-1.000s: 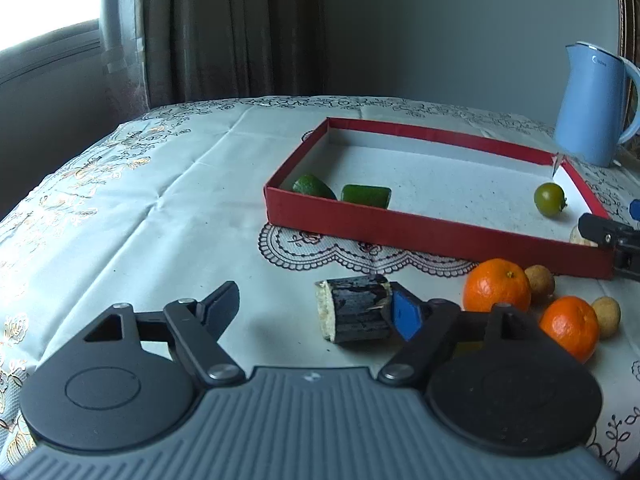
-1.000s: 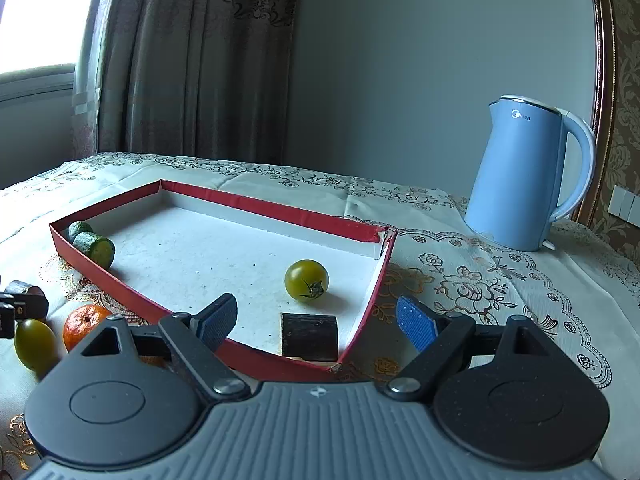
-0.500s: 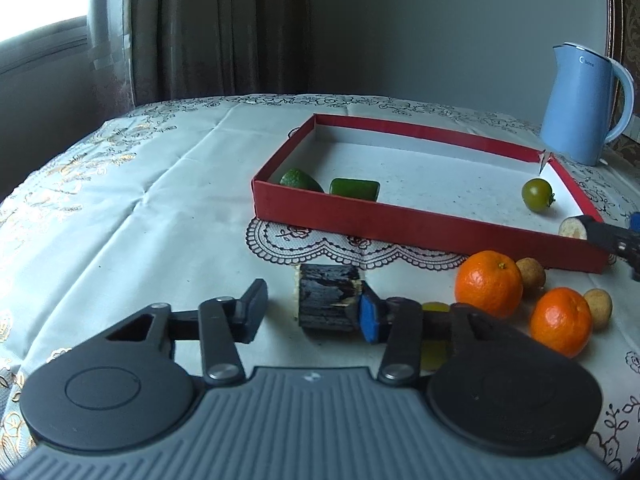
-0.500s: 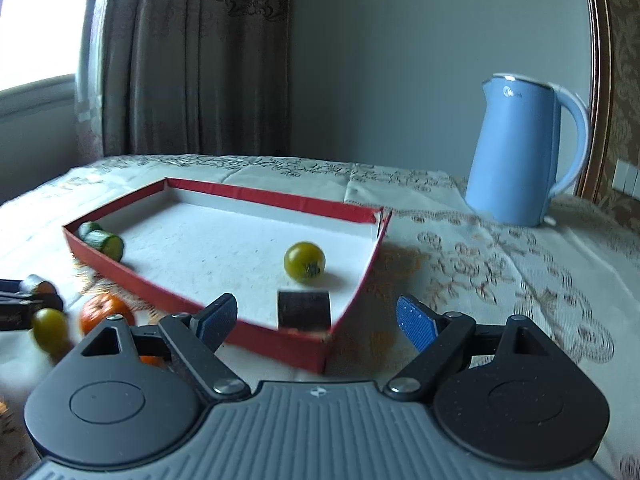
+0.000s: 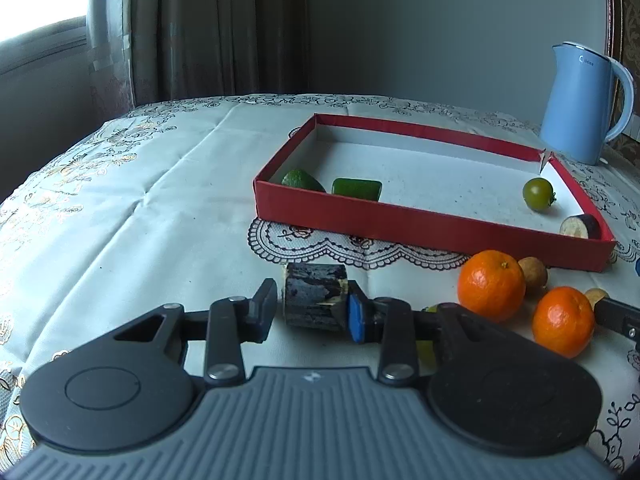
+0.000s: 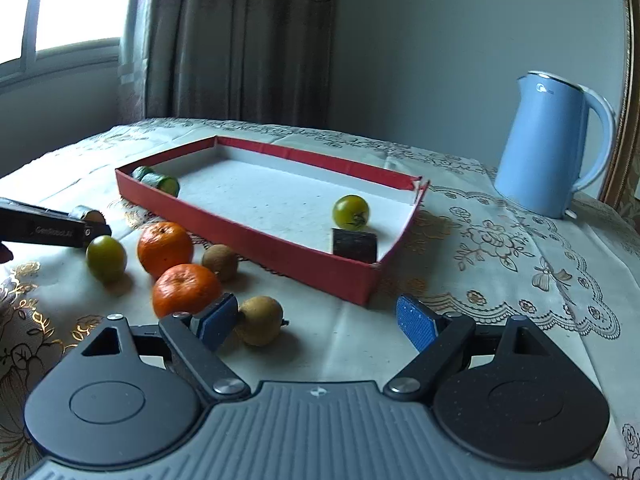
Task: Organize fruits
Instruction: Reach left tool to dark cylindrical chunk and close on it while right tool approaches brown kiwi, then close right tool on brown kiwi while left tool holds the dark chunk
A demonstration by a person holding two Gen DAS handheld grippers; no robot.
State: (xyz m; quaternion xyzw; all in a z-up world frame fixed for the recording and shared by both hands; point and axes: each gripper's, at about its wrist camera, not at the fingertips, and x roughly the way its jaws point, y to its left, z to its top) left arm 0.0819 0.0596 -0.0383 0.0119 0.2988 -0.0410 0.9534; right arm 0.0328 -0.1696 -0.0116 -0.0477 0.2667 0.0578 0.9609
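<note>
Between the fingers of the left gripper (image 5: 312, 308) lies a dark eggplant piece (image 5: 314, 298) on the tablecloth (image 5: 160, 220); the jaws are closing on it and both pads already touch its ends. Beyond these fingers stands the red tray (image 5: 400, 226), with two cucumber pieces (image 5: 356, 189), a green tomato (image 5: 538, 193) and another eggplant piece (image 5: 580, 226) inside. To the right of the fingers are two mandarins (image 5: 491, 286). The right gripper (image 6: 316, 322) has its fingers wide apart with nothing between them; a small brown fruit (image 6: 259, 321) sits just beside its left finger.
</note>
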